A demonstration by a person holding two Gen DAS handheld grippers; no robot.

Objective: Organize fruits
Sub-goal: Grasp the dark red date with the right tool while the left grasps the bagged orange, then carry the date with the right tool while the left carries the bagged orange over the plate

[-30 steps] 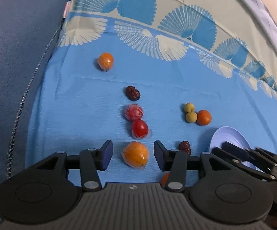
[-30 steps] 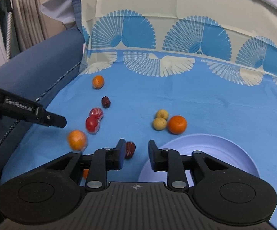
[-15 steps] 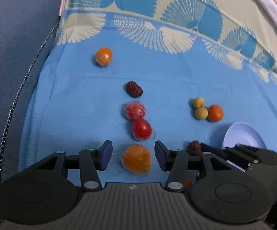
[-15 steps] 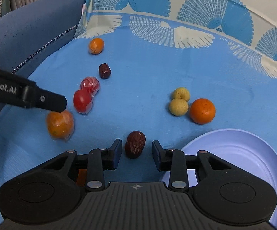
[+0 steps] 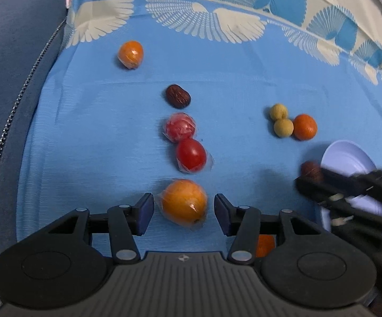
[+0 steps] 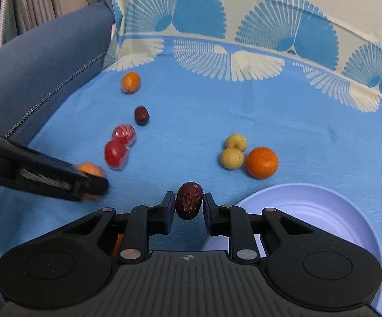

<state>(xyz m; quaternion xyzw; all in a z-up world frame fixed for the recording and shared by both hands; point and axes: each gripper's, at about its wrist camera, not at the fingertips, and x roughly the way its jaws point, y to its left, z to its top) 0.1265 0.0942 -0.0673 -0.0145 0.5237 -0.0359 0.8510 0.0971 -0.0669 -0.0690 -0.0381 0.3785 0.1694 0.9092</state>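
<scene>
A plastic-wrapped orange (image 5: pixel 184 203) lies on the blue cloth between the fingers of my left gripper (image 5: pixel 183 208). The jaws are closing, with a small gap still on each side of the fruit. My right gripper (image 6: pixel 188 206) is shut on a wrinkled dark red date (image 6: pixel 189 199) just left of the pale lilac plate (image 6: pixel 322 211). In the left wrist view that date (image 5: pixel 311 170) shows at the right gripper's tips, beside the plate (image 5: pixel 346 155). In the right wrist view the left gripper (image 6: pixel 95 185) covers most of the orange.
More fruit lies on the cloth: a wrapped orange (image 5: pixel 130 54) far left, a second date (image 5: pixel 178 95), a wrapped red fruit (image 5: pixel 180 127), a red tomato (image 5: pixel 191 155), two yellow-green balls (image 5: pixel 283 128) and a bare orange (image 5: pixel 305 126). A blue sofa arm (image 5: pixel 11 79) borders the left.
The left gripper has come down until its fingers flank the wrapped orange. The right gripper moved forward over the near date and shut on it.
</scene>
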